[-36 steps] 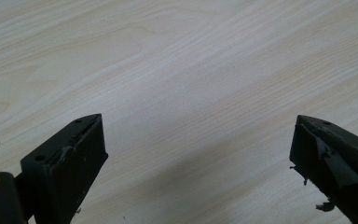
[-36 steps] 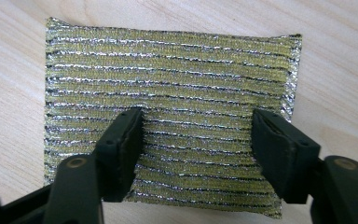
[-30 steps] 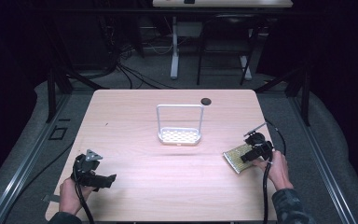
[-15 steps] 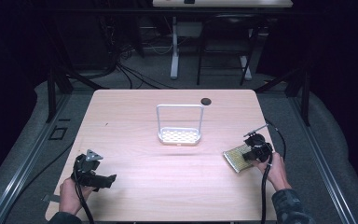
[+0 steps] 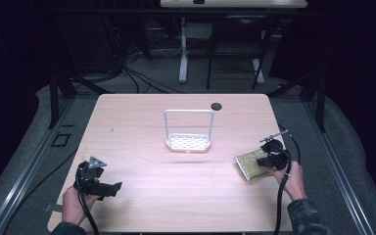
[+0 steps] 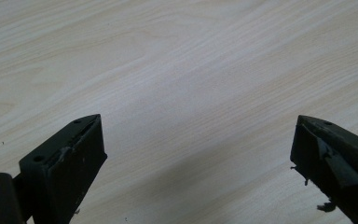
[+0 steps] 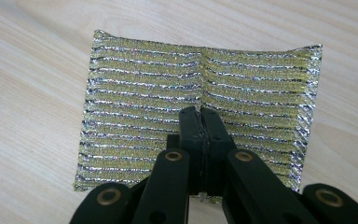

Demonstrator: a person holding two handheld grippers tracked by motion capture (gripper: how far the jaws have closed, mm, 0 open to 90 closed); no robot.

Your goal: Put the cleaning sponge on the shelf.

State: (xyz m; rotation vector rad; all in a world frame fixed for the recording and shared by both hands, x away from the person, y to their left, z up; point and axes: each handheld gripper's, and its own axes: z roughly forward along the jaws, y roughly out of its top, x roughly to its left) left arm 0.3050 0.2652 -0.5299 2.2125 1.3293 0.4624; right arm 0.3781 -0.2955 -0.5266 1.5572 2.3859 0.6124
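The right claw (image 7: 199,114) is pinching a gold and silver scouring pad (image 7: 140,98), its jaws pressed together on a small ridge of the fabric near the pad's middle. Gripping a raised fold rather than an edge is likely giving a firm hold on a thin, floppy thing that offers nothing to get under. A crease is running up from the pinch toward the far edge, showing the mesh is being gathered there.

In the high view the pad (image 5: 249,163) is lying at the right side of the tabletop (image 5: 142,127), near its right edge and just in front of the right claw (image 5: 267,159), which is coming in from the person's side with its cable trailing back along the hand. Whether the pad is resting fully flat or just lifting cannot be told.

A white wire rack (image 5: 188,132) with a perforated tray and a tall hoop is standing upright near the middle, well apart from the pad; it looks like the probable place for it.

The left claw (image 5: 112,186) is hovering low at the near left corner, well apart from everything. Its jaws are spread wide over bare wood, holding nothing, probably kept out of the way while the right one is working.
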